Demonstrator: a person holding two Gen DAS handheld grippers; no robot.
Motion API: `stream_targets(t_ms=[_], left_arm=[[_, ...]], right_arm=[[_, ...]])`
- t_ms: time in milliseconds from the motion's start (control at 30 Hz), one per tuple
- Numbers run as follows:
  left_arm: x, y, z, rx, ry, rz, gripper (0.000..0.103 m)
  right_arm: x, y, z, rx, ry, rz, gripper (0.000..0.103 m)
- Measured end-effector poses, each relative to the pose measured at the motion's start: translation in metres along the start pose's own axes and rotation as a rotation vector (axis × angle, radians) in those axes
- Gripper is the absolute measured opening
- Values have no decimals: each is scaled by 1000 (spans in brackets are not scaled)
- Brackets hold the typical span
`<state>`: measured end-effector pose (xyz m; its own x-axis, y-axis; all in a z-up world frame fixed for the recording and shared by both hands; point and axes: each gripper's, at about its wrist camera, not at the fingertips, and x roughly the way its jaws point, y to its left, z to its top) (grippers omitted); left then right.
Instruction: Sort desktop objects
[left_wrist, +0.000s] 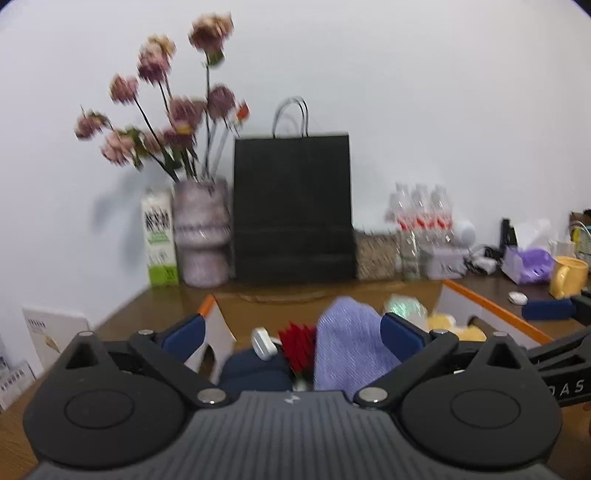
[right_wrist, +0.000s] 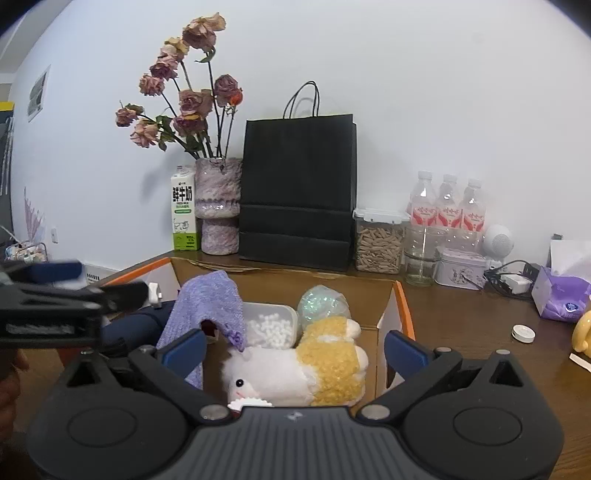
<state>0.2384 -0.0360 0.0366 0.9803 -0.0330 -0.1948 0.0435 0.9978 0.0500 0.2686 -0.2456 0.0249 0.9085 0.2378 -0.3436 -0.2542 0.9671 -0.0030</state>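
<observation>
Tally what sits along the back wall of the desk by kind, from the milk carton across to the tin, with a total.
Milk carton: 1
Vase of dried roses: 1
Black paper bag: 1
Clear container of seeds: 1
Water bottles: 3
Empty glass jar: 1
Tin: 1
Total: 9

Each claw is built alike. The left claw (left_wrist: 293, 328) has a ribbed dark-grey housing with a small pale emblem at its front edge, flanked by two matt black round discs with raised rings. Black link bars run from silver pivot screws to two blue-padded fingers (left_wrist: 184, 332). The right claw (right_wrist: 293, 350) shows the same grey ribbed body, black discs, silver screws and blue pads (right_wrist: 404, 350). White letters mark its black side arm in the left wrist view.
</observation>
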Motion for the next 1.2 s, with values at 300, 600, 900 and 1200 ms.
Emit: stream_targets(t_ms=[300, 600, 900, 1200], left_arm=[[6, -2, -1, 6, 28, 13, 103], [-4, 0, 3, -13, 61, 40, 103], [-63, 1, 17, -10, 46, 15, 103], [-133, -6, 7, -25, 87, 15, 103]], right_arm=[[0, -3, -1, 17, -3, -1, 103], [-13, 4, 7, 41, 2, -1, 103], [-69, 30, 12, 24, -7, 13, 103], [-146, 49, -5, 25, -11, 1, 103]])
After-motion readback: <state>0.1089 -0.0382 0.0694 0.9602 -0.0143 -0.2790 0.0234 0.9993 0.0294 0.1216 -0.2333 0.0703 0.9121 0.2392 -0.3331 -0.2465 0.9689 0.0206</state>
